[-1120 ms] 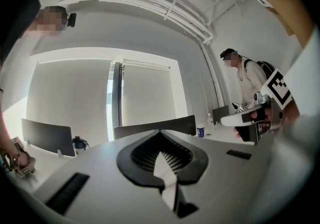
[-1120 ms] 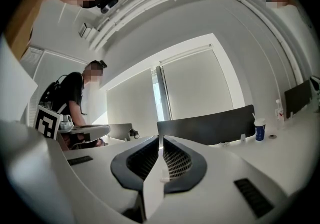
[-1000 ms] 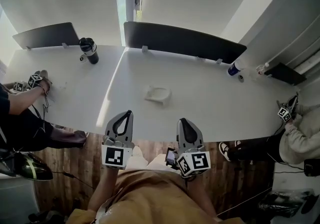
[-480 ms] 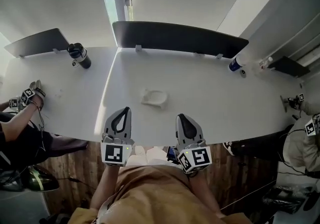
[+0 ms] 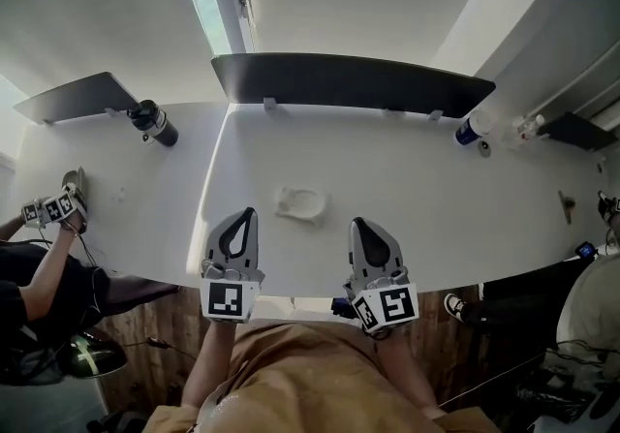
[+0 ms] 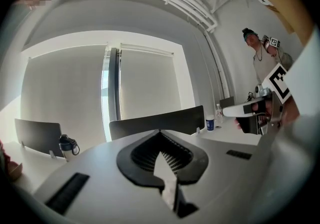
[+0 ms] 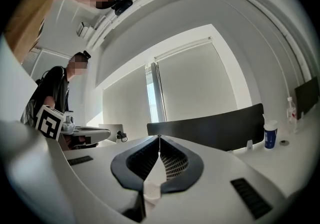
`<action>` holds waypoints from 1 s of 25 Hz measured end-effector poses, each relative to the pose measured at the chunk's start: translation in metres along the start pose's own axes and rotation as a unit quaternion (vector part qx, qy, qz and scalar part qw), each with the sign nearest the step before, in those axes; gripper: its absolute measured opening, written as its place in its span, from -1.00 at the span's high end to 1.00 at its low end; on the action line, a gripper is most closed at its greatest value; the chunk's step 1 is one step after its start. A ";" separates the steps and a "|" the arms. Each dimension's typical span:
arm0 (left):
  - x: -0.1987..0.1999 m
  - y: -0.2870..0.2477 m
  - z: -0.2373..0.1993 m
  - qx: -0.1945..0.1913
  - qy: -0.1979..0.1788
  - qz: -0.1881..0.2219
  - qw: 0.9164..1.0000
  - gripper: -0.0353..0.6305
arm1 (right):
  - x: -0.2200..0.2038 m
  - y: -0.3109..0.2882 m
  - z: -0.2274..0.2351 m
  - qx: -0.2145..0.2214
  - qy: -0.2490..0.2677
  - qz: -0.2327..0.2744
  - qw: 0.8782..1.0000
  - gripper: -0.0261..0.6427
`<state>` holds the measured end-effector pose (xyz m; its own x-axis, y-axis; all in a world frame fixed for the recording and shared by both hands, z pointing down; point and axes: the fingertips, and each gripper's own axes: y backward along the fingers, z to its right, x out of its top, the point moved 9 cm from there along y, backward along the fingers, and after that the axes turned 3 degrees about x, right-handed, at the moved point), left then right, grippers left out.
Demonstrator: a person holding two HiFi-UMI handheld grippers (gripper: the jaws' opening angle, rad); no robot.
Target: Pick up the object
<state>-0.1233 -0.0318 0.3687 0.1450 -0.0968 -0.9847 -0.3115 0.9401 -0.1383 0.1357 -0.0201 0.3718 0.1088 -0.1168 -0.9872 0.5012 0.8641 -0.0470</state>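
Lying on white table (image 5: 436,191), just beyond both grippers: small white object (image 5: 302,201) — low, dish-like; probably light, rigid, smooth, so pinch across raised rim. Left gripper (image 5: 249,218) clenched, empty. Right gripper (image 5: 358,225) clenched, empty — neither touches object.

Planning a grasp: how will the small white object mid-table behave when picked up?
The small white object looks low and broad, so it probably won't roll or tip. Its moulded, rimmed shape suggests it is stiff and fairly light. On the smooth table it may slide if nudged.
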 end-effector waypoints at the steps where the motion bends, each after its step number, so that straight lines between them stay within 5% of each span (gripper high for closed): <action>1: -0.001 -0.002 -0.001 -0.001 0.002 -0.002 1.000 0.88 | -0.001 -0.003 0.001 0.000 -0.001 -0.003 1.000 0.89; 18: -0.022 -0.019 -0.010 -0.048 0.012 -0.015 0.999 0.88 | -0.029 -0.028 -0.018 0.007 0.025 -0.076 0.997 0.89; 25: -0.037 -0.014 -0.008 -0.051 0.020 -0.055 0.997 0.88 | -0.031 -0.026 -0.012 -0.014 0.017 -0.080 0.997 0.89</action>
<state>-0.1314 -0.0442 0.4065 0.1475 -0.2119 -0.9661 -0.3906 0.8849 -0.2538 0.1095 -0.0330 0.4022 -0.0003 -0.2387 -0.9711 0.4857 0.8488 -0.2088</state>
